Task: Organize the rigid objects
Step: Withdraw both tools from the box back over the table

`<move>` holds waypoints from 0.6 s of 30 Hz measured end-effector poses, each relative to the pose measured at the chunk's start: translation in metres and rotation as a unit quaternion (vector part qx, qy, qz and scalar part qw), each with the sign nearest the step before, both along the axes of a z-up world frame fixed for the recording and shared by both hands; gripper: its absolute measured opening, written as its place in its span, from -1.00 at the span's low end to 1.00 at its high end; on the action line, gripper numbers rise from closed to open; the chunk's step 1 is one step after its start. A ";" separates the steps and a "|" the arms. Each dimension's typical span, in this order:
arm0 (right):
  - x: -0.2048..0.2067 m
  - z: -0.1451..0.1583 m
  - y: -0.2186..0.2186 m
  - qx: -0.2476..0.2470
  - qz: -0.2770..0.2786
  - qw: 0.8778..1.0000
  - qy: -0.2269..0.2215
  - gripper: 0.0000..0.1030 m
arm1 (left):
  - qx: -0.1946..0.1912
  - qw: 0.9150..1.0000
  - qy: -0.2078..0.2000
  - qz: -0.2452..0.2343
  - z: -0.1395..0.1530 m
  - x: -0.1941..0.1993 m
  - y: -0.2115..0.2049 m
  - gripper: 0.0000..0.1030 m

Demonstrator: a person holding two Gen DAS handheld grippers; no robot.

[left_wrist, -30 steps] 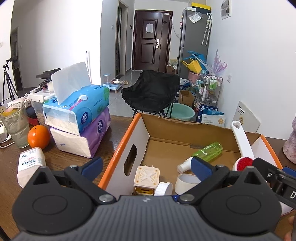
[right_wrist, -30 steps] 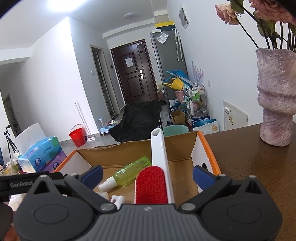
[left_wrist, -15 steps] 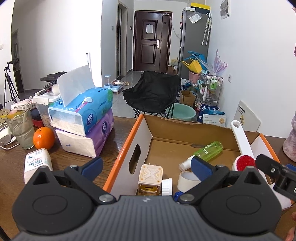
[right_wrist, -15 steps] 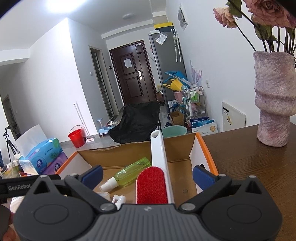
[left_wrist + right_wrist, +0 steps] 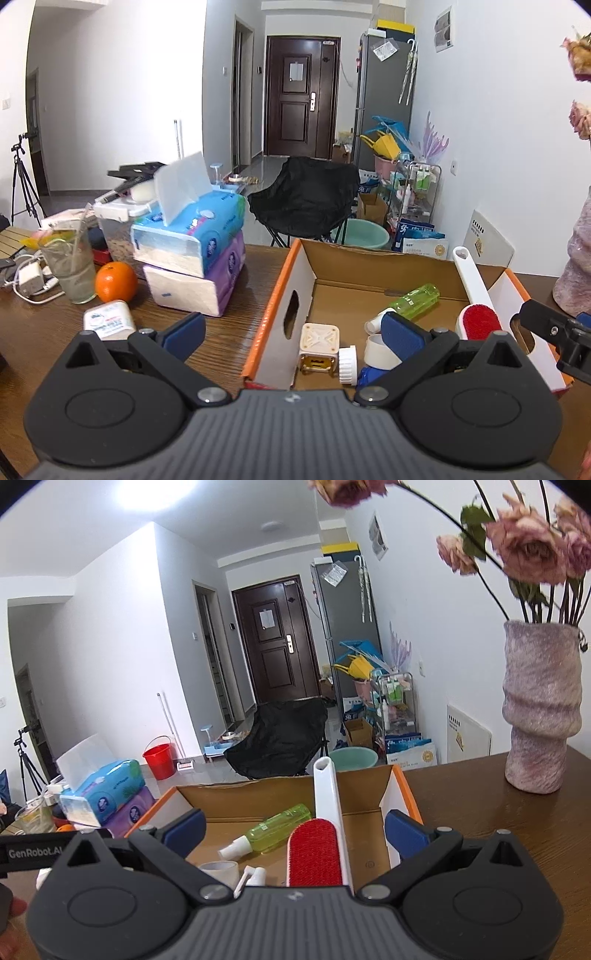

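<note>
— What surface and room do you see?

— A dark wooden table [image 5: 240, 325] in a white-walled room; a dark brown door [image 5: 301, 110] sits at upper centre, one black folding chair [image 5: 306, 195] below it.

— Count the things.

— One orange-edged cardboard box [image 5: 291, 273] at centre right holds one green spray bottle [image 5: 415, 299], one red-and-white lint brush [image 5: 325, 834], one cream cube [image 5: 319, 341] and one white tape roll [image 5: 375, 350]. Two tissue packs [image 5: 195, 258] are stacked at left beside one orange [image 5: 115, 281].

— Your grippers?

— My left gripper [image 5: 291, 334] and right gripper [image 5: 293, 830] are both spread wide, empty.
</note>
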State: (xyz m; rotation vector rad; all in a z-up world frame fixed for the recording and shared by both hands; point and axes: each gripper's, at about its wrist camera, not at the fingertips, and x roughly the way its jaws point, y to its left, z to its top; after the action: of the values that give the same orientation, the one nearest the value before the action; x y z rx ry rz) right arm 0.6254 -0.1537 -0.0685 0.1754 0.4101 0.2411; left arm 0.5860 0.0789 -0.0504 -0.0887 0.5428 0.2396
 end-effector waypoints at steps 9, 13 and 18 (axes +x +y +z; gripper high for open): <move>-0.040 0.014 0.001 -0.018 0.002 0.999 -0.031 1.00 | 0.003 1.000 -0.015 -0.010 0.010 -0.046 0.012 1.00; -0.061 0.020 0.003 -0.022 0.008 0.999 -0.043 1.00 | -0.003 1.000 -0.018 -0.010 0.008 -0.071 0.021 1.00; -0.086 0.022 0.009 -0.025 0.021 0.998 -0.049 1.00 | -0.002 1.000 -0.018 -0.004 0.005 -0.100 0.030 1.00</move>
State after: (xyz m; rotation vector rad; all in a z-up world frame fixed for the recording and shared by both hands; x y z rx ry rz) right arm 0.5395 -0.1449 -0.0467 0.1046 0.3221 0.2790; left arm 0.4858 0.1087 -0.0452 -0.0946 0.5080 0.2289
